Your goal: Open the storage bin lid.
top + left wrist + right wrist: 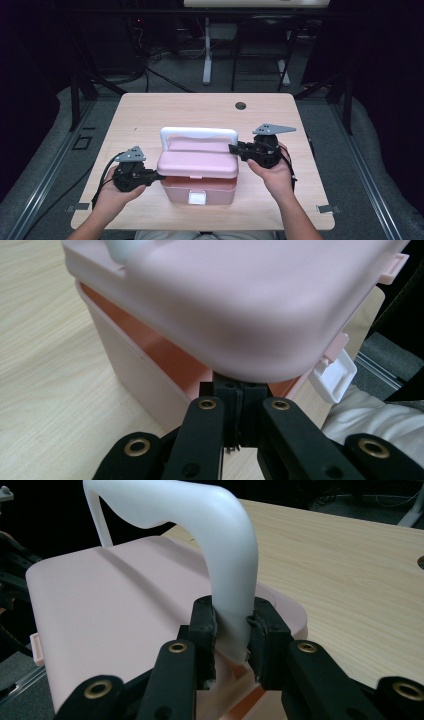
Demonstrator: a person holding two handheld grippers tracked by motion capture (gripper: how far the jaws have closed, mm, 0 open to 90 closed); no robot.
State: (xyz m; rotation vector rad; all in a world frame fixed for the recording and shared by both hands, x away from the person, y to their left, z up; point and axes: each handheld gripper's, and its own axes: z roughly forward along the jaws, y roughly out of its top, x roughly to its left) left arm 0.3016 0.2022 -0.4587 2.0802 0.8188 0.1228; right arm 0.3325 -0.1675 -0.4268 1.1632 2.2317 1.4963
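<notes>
A pink lidded box (200, 187) stands near the table's front edge, its lid (197, 162) lifted a little off the base. An upright white handle (198, 132) arches over the lid. My right gripper (232, 148) comes in from the right and is shut on the handle's right leg; in the right gripper view the handle (225, 545) is pinched between the jaws of that gripper (233, 625). My left gripper (159, 176) is at the box's left side. In the left gripper view this gripper (235, 390) is shut, with its tips tucked under the lid (240, 305) above the base (130, 370).
A white latch (197, 198) hangs on the box's front. The wooden table (150, 115) has a cable hole (240, 106) at the back. Desk legs and cables stand on the floor beyond the table. The person's clothing (380, 420) lies just past the front edge.
</notes>
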